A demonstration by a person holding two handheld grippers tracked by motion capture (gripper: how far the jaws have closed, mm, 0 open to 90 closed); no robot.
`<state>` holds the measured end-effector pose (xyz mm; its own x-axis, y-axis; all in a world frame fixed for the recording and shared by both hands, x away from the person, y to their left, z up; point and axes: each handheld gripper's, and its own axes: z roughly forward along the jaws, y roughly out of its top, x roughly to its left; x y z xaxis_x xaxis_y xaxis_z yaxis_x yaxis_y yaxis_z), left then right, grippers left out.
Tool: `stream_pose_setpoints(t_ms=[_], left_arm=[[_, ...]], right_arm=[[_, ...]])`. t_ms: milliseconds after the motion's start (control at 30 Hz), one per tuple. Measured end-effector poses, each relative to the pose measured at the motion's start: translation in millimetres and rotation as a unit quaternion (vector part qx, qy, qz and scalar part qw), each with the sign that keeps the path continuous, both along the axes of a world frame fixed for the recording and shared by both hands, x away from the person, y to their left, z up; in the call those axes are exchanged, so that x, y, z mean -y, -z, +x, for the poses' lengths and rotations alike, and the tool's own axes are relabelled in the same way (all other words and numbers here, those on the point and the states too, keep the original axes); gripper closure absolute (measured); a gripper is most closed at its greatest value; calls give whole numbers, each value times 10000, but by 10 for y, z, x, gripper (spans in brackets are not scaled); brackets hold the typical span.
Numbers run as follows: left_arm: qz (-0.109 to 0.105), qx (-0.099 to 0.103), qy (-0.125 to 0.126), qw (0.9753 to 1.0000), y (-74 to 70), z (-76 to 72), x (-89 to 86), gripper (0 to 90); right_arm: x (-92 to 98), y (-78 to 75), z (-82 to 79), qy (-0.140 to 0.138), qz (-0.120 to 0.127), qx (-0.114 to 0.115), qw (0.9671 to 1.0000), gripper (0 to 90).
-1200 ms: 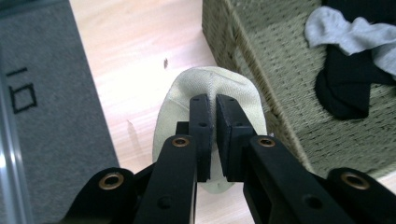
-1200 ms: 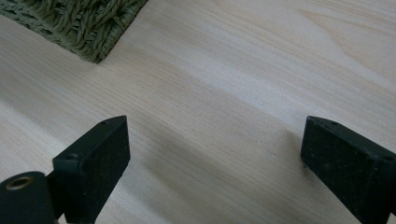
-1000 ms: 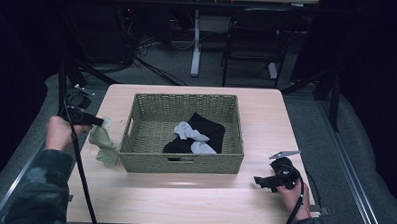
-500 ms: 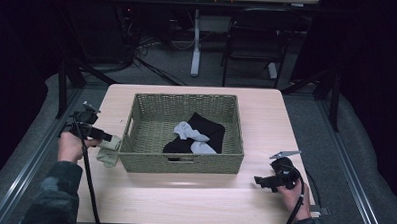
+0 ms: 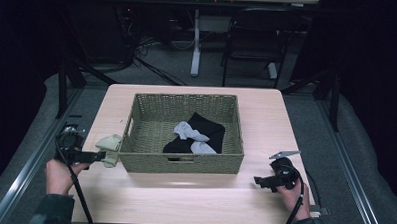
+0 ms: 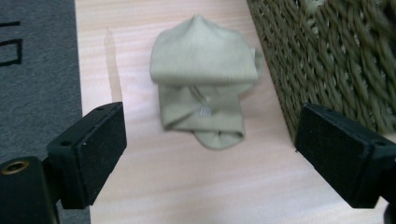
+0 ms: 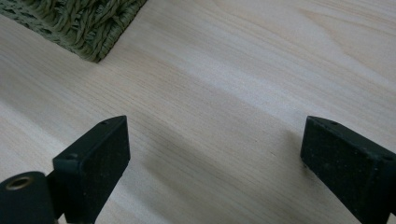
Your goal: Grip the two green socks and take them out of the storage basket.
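A folded beige sock [image 5: 109,148] [image 6: 202,91] lies on the table [image 5: 183,201] against the left outer wall of the green woven basket [image 5: 182,162] [image 6: 336,51]. My left gripper [image 5: 97,156] [image 6: 210,163] stands open just short of the sock, its jaws wide and nothing between them. In the basket lie a black garment [image 5: 206,130] and two pale grey socks [image 5: 188,131]. My right gripper [image 5: 258,182] [image 7: 215,172] stands open low over bare wood near the basket's front right corner [image 7: 95,28].
The table's left edge and grey floor [image 6: 32,56] are close to the left gripper. A cable [image 5: 81,198] trails from the left gripper. Chairs and desk legs [image 5: 196,47] stand beyond the far edge. Bare wood lies in front of the basket.
My left gripper let go of the beige sock, which now lies folded on the table beside the basket, and drew back toward the person. The right gripper has not moved.
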<state>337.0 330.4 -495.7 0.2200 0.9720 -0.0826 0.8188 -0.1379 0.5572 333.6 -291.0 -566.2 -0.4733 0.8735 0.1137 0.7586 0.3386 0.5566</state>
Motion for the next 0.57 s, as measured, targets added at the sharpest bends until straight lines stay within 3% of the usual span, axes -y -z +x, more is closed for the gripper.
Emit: stream_pose_setpoints(t_ms=[67,200,300,400,500,567], left_arm=[[1,30,-29,10000,33,-56,8,69],[283,0,-114,9995,242,-282,65,24],[307,-30,-188,9993,325,-358,78,14],[263,32,-284,9992,478,-539,143,2],[413,-56,-196,9989,505,-577,189,1],[461,50,-226,9987,486,-587,200,1]], right_arm=[[0,-2,-1,-7,-2,-2,10000,76],[0,-2,-2,-3,-4,6,10000,76],[-1,-3,-2,-15,-20,-3,10000,76],[0,3,-2,-4,7,5,10000,76],[10,2,1,-10,-4,-14,10000,77],[6,0,4,-6,0,7,10000,77]])
